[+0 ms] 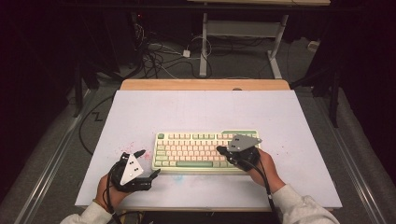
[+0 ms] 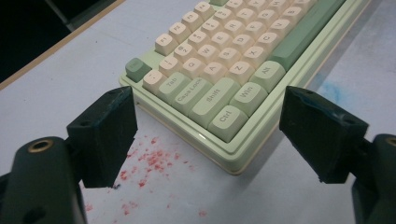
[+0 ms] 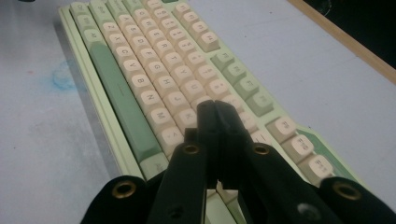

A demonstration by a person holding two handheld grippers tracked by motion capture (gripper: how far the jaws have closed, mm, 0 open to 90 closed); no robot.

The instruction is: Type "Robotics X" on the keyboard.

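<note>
Right gripper (image 3: 215,109) clenched empty over the keyboard (image 1: 187,150) keys; left gripper (image 2: 205,135) released beside its corner (key legends legible up close).

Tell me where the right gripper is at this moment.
In the high view the right gripper sits over the right half of the keyboard, jaws shut, tips above the cream letter keys; the left gripper waits open off its left corner.
</note>
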